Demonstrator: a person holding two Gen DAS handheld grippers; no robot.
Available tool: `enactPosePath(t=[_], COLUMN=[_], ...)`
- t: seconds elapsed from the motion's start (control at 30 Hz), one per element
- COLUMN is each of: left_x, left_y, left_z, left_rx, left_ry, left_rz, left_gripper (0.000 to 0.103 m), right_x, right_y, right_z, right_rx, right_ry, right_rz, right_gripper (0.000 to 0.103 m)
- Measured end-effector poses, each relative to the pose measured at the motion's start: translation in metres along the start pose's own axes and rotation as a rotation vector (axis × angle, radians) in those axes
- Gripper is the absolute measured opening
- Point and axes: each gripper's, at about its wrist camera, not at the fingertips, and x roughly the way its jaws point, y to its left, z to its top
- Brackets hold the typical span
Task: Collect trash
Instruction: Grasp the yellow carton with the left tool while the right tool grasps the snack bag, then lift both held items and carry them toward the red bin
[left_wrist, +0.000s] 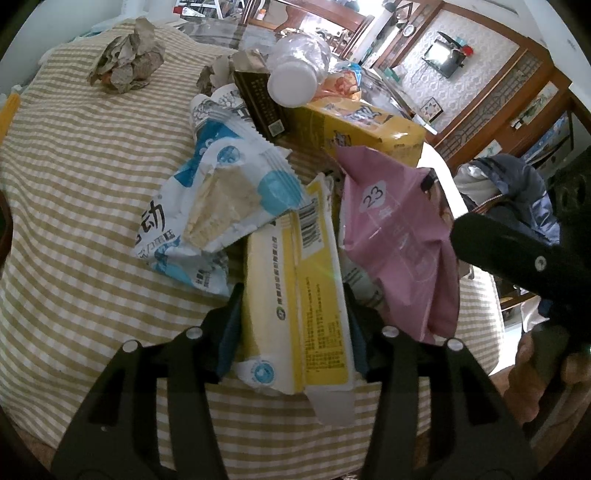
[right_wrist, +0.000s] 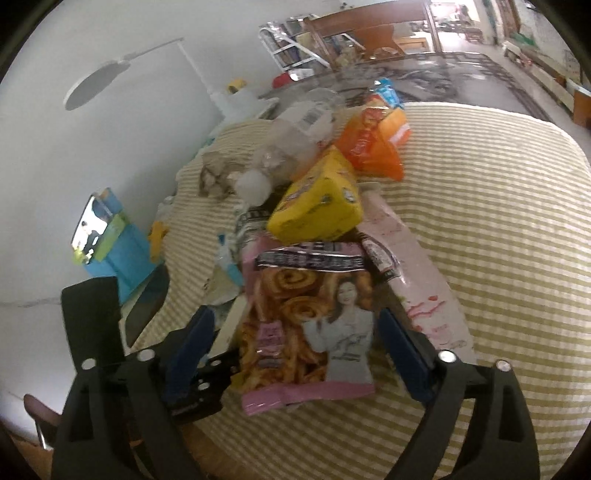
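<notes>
A heap of trash lies on a table under a tan striped cloth (left_wrist: 74, 184). My left gripper (left_wrist: 293, 295) is shut on a yellow and white carton (left_wrist: 314, 332), its blue pads pressing both long sides. Beside the carton lie a blue and white wrapper (left_wrist: 218, 206) and a pink bag marked 23 (left_wrist: 399, 229). My right gripper (right_wrist: 295, 317) stands open around a pink snack bag (right_wrist: 291, 291) printed with pastry twists, and neither pad touches the bag. Behind the bag are a yellow box (right_wrist: 317, 206), an orange packet (right_wrist: 373, 144) and a clear plastic bottle (right_wrist: 295, 136).
Crumpled brown paper (left_wrist: 125, 62) sits at the far left of the cloth. A dark box (left_wrist: 258, 103) leans under the bottle's white cap (left_wrist: 291, 85). A screen on a blue stand (right_wrist: 99, 225) and a white lamp (right_wrist: 99, 81) are left of the table. A jacket (left_wrist: 517, 184) hangs to the right.
</notes>
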Motion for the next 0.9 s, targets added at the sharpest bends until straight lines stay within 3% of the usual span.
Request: enactPosePath(t=[0.3, 0.37, 0.4, 0.53, 0.67, 0.8, 0.9], left_x=[0.002, 0.003, 0.003, 0.002, 0.001, -0.001, -0.002], left_y=[-0.006, -0.007, -0.006, -0.004, 0.0, 0.002, 0.004], left_z=[-0.002, -0.002, -0.002, -0.002, -0.003, -0.003, -0.002], left_rx=[0.019, 0.018, 0.016, 0.003, -0.015, -0.02, -0.043], left_ry=[0.001, 0.001, 0.0, -0.003, -0.005, -0.011, -0.013], left_rz=[0.008, 0.008, 0.007, -0.004, -0.021, -0.048, -0.074], left_gripper=[0.054, 0.054, 0.054, 0.055, 0.056, 0.072, 0.076], right_x=[0.021, 0.017, 0.016, 0.01, 0.0, -0.013, -0.019], right_y=[-0.007, -0.007, -0.008, -0.008, -0.002, -0.003, -0.006], right_z=[-0.001, 0.001, 0.001, 0.001, 0.002, 0.005, 0.006], right_rx=[0.073, 0.069, 0.064, 0.048, 0.011, 0.019, 0.036], right_ry=[0.079, 0.063, 0.059, 0.047, 0.015, -0.035, -0.053], right_rz=[0.054, 0.054, 0.048, 0.063, 0.069, 0.081, 0.099], right_gripper=[0.092, 0.084, 0.071, 0.056, 0.048, 0.042, 0.041])
